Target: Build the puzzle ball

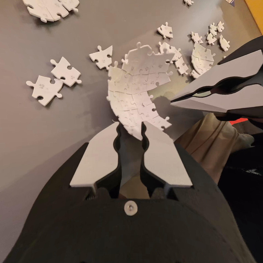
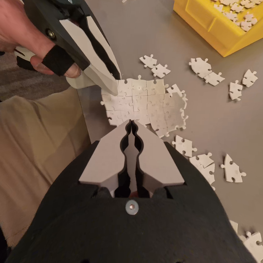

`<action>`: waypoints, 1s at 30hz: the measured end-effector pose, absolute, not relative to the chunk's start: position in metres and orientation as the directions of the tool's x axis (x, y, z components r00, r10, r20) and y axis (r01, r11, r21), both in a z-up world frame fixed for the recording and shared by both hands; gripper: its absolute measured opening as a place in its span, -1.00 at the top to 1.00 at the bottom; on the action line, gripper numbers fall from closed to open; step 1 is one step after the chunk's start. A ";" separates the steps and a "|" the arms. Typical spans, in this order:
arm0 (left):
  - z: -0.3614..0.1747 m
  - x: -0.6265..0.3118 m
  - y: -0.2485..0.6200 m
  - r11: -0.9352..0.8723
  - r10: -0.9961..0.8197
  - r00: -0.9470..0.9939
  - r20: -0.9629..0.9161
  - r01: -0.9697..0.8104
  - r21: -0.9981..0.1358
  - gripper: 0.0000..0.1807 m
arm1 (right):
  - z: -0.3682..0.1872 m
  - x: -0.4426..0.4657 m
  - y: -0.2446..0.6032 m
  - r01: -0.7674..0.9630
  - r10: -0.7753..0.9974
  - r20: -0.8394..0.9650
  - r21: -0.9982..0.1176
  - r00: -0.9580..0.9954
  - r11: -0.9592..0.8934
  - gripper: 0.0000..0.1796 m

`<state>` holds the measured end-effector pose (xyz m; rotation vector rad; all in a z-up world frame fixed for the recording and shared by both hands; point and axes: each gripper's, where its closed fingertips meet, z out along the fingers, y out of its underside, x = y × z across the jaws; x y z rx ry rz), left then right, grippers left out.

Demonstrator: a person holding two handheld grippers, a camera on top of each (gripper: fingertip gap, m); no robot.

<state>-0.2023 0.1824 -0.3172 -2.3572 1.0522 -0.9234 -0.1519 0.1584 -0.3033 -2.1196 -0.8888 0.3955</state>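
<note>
Left gripper [image 1: 130, 125]: jaws partly parted, seeming to be pinching the shell's near edge.
Right gripper [image 2: 131, 121]: tips closed, empty, hovering at the shell's near edge in its own view.
Shell [image 1: 136, 91]: curved patch of joined pieces, sitting tilted near the table [image 1: 42, 142] edge; well short of a ball.
Loose pieces [image 1: 65, 71]: lying around the shell, waiting to be joined.
Second cluster [image 1: 202, 59]: lying beyond the shell.
Bin [image 2: 222, 28]: farthest from the shell, holding more pieces.
</note>
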 end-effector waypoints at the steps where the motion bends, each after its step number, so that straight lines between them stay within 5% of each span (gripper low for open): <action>1: -0.317 -0.202 0.181 -0.636 -0.767 0.500 0.403 -0.505 -0.583 0.73 | -0.306 -0.153 0.160 0.482 0.709 0.037 -0.758 0.704 -0.439 1.00; 12: -0.319 -0.190 0.172 -0.591 -0.799 0.498 0.338 -0.545 -0.595 0.78 | -0.337 -0.147 0.177 0.612 0.687 0.202 -0.666 0.698 -0.426 1.00; 30: -0.317 -0.181 0.191 -0.610 -0.785 0.473 0.400 -0.480 -0.630 0.68 | -0.333 -0.138 0.172 0.468 0.650 0.034 -0.722 0.759 -0.509 1.00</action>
